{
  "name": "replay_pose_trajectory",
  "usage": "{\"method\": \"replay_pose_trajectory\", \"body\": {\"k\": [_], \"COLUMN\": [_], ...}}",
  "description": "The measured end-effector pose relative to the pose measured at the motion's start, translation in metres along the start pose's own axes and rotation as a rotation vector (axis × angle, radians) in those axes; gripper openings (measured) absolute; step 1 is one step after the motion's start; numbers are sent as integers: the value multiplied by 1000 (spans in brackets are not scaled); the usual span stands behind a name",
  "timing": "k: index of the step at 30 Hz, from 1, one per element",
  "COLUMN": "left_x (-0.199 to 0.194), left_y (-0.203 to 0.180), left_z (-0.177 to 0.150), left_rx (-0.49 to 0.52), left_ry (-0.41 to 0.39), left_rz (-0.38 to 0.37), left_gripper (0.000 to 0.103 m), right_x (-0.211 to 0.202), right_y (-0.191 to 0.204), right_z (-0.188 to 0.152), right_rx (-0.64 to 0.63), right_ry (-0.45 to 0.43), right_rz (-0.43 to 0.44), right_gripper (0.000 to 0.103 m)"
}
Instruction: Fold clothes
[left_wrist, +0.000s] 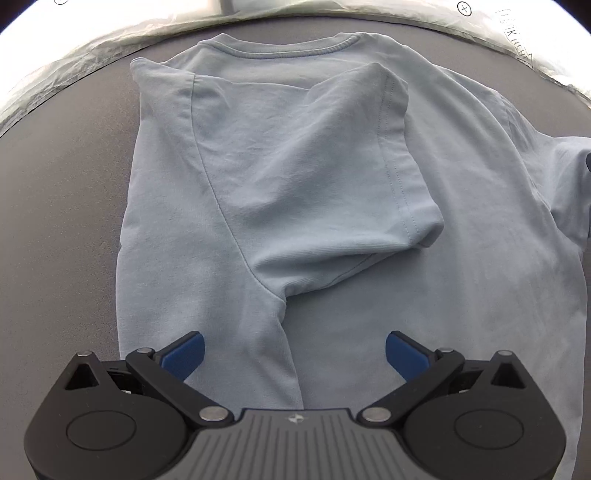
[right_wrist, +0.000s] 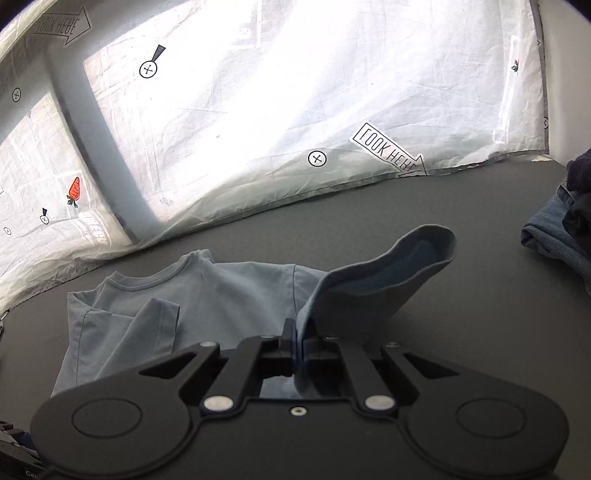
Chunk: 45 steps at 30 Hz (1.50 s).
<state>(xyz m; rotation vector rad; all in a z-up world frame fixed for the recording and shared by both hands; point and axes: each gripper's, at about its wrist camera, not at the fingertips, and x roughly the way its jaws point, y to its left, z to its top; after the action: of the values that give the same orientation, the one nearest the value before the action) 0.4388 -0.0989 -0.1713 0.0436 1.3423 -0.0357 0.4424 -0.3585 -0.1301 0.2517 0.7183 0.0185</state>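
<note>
A light blue T-shirt (left_wrist: 461, 229) lies spread on the dark grey table (left_wrist: 55, 221), collar at the far side. Its left sleeve (left_wrist: 332, 166) is folded in over the body. My left gripper (left_wrist: 294, 356) hovers above the shirt's lower part, open, with nothing between its blue pads (left_wrist: 183, 356). In the right wrist view my right gripper (right_wrist: 297, 341) is shut on the T-shirt's right sleeve (right_wrist: 388, 273), which stands lifted off the table with its cuff curling upward. The rest of the T-shirt (right_wrist: 221, 295) lies flat to the left of it.
A white printed cloth (right_wrist: 295, 92) with arrow and cross marks hangs behind the table's far edge. A pile of folded denim and dark clothes (right_wrist: 557, 229) sits at the right side of the table. Bare table surface (right_wrist: 461, 206) lies between the shirt and that pile.
</note>
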Motion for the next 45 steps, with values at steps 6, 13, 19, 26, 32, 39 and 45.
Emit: {"method": "replay_pose_trajectory", "body": {"k": [6,13,19,26,32,39,45], "left_x": [-8,-2,-1,5,11,19,17], "left_y": [37,64,75,81,78,80,80], "left_z": [8,8,6,5,-1,-3,-6], "left_rx": [-80,-130,-159,-168,-156,-175,-183], "left_ry": [-32,-42,-43,-27,-1,10,2], "left_rz": [8,36,56,67,76,59,56], "left_gripper": [103,103,103,103,103,103,103], "right_x": [8,13,19,28,42,21,-18], "right_y": [42,81,113,143,155,153,130], "right_z": [-3,-6,-10,-27,-52,-62,-58], "right_rx": [-67,-119,-167,-238,-306,-319,-248], "right_ry": [31,36,60,131,236,241,150], "right_rz": [44,100,149,205,226,300,314], "right_gripper": [4,4,4,4,17,37,41]}}
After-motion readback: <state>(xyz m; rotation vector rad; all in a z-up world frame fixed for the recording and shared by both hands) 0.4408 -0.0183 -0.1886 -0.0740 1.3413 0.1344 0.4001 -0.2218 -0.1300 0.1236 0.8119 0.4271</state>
